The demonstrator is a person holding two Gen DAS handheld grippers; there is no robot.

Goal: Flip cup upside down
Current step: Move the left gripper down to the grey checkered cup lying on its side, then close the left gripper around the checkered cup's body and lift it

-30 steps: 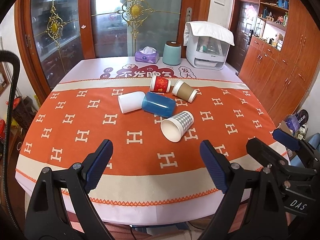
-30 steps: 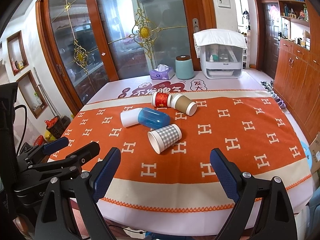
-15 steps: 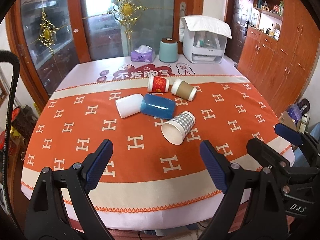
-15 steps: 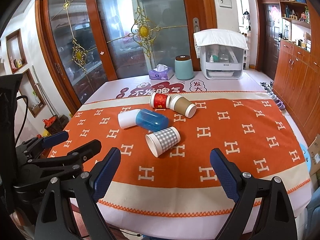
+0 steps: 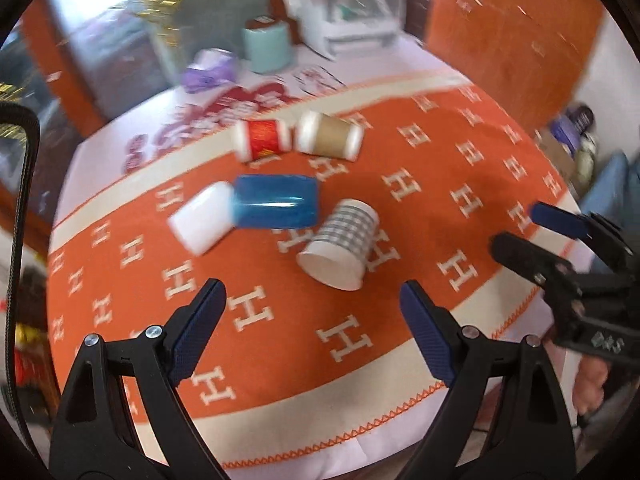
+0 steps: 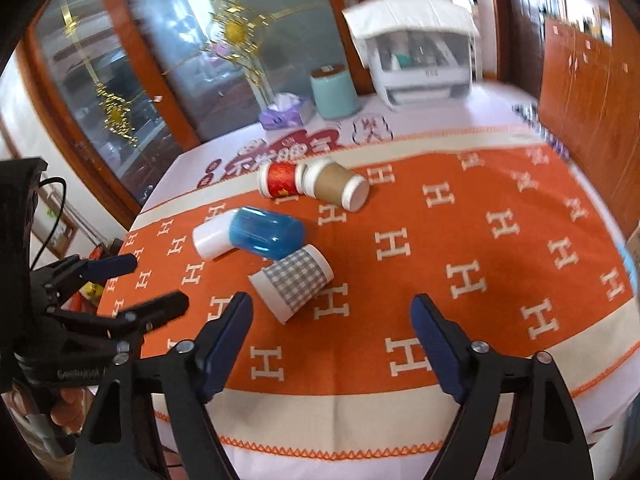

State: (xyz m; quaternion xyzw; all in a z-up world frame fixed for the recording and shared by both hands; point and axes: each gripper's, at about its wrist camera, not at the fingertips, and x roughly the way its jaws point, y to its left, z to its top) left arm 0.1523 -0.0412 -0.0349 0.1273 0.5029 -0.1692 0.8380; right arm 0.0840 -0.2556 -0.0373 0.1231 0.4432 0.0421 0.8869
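Note:
Several cups lie on their sides on the orange tablecloth (image 5: 432,216): a grey checked paper cup (image 5: 340,246) (image 6: 294,282) nearest me, a blue cup (image 5: 276,202) (image 6: 268,232), a white cup (image 5: 202,222) (image 6: 212,236), a red cup (image 5: 262,140) (image 6: 280,180) and a brown cup (image 5: 330,138) (image 6: 334,184). My left gripper (image 5: 312,324) is open and empty, just short of the checked cup. My right gripper (image 6: 332,336) is open and empty, in front of the checked cup, and shows at the right of the left wrist view (image 5: 536,232).
At the table's far end stand a teal canister (image 6: 334,94), a purple tissue box (image 6: 282,114) and a white covered appliance (image 6: 416,64). Glass doors with wooden frames are behind, wooden cabinets to the right. The tablecloth's front edge is just below both grippers.
Both grippers have moved forward over the table toward the cups and tilted; the view is blurred with motion. The cups have not moved. Both grippers remain open.

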